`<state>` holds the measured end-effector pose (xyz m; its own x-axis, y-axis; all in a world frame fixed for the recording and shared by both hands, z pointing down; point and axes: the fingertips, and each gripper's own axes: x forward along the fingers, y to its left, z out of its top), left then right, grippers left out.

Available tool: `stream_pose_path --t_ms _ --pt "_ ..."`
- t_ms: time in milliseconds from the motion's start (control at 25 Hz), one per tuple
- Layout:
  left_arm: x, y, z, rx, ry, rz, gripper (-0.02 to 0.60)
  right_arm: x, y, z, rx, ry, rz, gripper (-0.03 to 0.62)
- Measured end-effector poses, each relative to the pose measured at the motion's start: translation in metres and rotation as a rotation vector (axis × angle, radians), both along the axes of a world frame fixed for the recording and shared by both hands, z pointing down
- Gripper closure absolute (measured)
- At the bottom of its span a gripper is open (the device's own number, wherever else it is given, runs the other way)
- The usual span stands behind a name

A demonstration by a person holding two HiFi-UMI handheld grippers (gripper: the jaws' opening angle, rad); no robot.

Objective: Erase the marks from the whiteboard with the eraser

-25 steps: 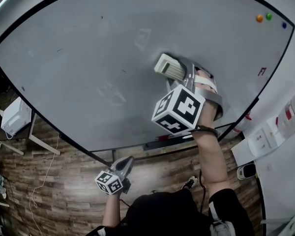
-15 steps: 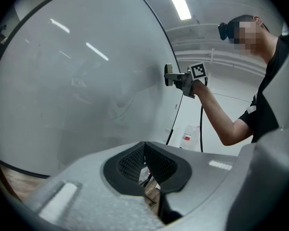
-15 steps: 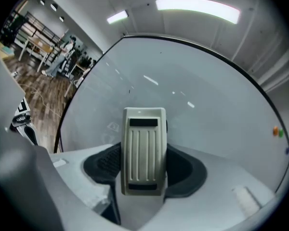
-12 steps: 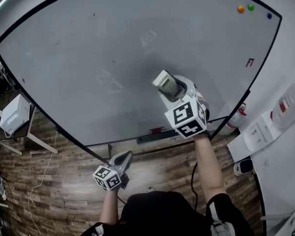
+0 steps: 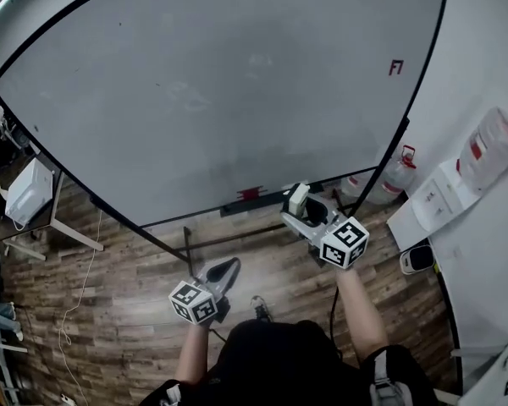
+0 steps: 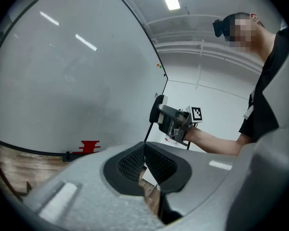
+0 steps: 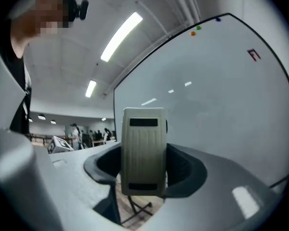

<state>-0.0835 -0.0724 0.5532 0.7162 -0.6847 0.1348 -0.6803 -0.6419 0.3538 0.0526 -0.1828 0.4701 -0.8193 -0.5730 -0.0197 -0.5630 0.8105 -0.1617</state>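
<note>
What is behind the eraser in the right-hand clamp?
The whiteboard rises behind the eraser, which the right gripper clamps. Below the eraser show wood floor and a stand leg. The strip of board directly behind it is covered.

I am in a big office hall: a whiteboard [image 5: 195, 83], wood floor [image 5: 110, 311], long ceiling lamps [image 7: 121, 30], people [image 7: 94, 134] far behind.

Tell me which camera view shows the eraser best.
The right gripper view: the eraser fills the centre, ribbed back facing the camera, clamped in the right gripper's tongs. The head view shows it small, near the whiteboard's lower edge; the left gripper view shows it distant and side-on.
</note>
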Motion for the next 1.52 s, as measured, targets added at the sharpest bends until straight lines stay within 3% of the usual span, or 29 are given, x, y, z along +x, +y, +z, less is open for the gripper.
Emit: stream_pose_path --t_ms 120,320,600,880,1520 --pt "0.024 0.032 -0.002 0.005 -0.008 0.012 0.571 0.016 0.052 0.021 -0.05 -0.126 -0.074 0.341" --pt "0.052 0.086 0.002 0.006 -0.047 0.02 0.571 0.035 0.131 0.058 -0.091 -0.17 -0.147 0.339" --pt "0.079 0.139 0.011 -0.007 -0.035 0.003 0.571 0.056 0.208 0.078 -0.105 -0.207 -0.226 0.339" --pt "0.093 0.156 0.009 0.0 -0.019 0.005 0.571 0.06 0.238 0.082 -0.103 -0.167 -0.262 0.341" --pt "0.099 0.148 0.01 -0.001 -0.005 0.003 0.571 0.048 0.244 0.093 -0.135 -0.129 -0.313 0.339"
